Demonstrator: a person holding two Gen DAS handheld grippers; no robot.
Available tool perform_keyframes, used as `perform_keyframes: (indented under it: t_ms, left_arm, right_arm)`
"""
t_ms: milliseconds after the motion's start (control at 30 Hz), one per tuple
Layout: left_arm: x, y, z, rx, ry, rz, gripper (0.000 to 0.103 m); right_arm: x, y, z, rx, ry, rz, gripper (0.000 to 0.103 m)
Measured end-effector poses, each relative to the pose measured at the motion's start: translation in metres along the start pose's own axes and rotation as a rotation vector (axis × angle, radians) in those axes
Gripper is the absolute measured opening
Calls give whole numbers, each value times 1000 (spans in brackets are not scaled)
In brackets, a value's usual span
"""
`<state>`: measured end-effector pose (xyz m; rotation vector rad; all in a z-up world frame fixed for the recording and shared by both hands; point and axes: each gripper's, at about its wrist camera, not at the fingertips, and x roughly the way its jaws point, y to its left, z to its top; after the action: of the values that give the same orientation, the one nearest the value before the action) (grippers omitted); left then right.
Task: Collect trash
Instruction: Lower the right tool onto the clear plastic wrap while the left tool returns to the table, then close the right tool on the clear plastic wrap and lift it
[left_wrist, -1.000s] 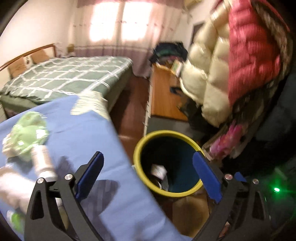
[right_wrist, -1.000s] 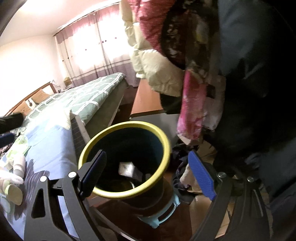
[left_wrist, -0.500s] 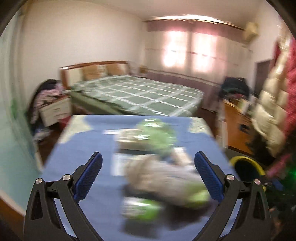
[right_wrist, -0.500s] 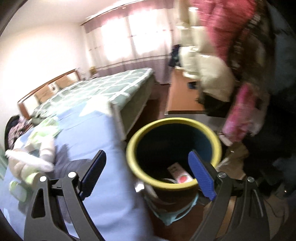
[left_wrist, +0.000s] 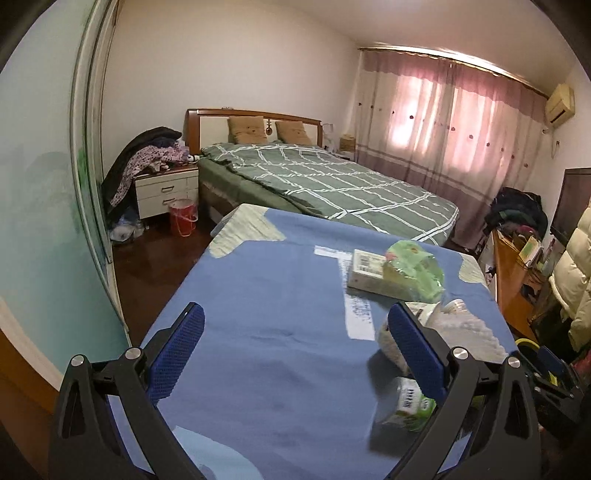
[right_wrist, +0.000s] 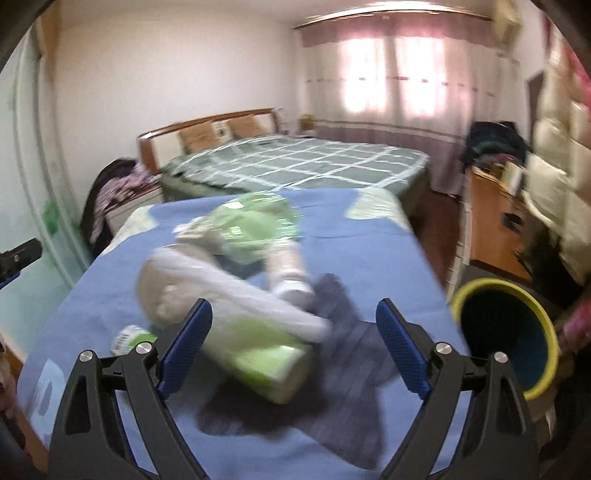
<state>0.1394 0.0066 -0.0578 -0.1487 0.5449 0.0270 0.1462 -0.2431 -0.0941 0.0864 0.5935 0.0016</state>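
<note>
Trash (right_wrist: 255, 325) sits piled near the table's (left_wrist: 277, 332) right edge, bin (right_wrist: 506, 332) just past it; both your grippers (left_wrist: 293, 354) (right_wrist: 293, 347) hang wide, empty; grab sloppily and bottles probably roll off.

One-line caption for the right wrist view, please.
Open right hand-held gripper over blurred bottles and wrappers on a blue-covered table, yellow-rimmed bin alongside.
</note>
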Motion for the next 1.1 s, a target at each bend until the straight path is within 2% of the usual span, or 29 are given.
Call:
perform_keyframes:
  t_ms: [200,367,400,467,567,933,1000,1100]
  left_arm:
    - [10,13,-5,-30,31,-2,98]
    - [20,12,-8,-38,54,-10,98]
    - [21,10,-8,-36,57,-10,98]
    - [26,7,-6,-32,62,-13,98]
    - [31,2,-6,-25,69,-19,98]
    - [36,-11,-8,-4,91,-32,98]
    - [36,-14,-9,2,92,-36,98]
    - [36,-18,-10,9,93,-41,98]
  right_arm:
    - [25,16,7,-71,43,16,78]
    - [46,12,8,-68,110,43,54]
    - [47,12,8,-69,117,45,50]
    - [47,11,8,-66,124,59,31]
    - [42,11,8,-68,114,70,19]
    - [8,-6,21,12,60,107,12]
    - [-4,-9,25,31,34,127,12]
    - [-20,-13,30,36,-19,111,12]
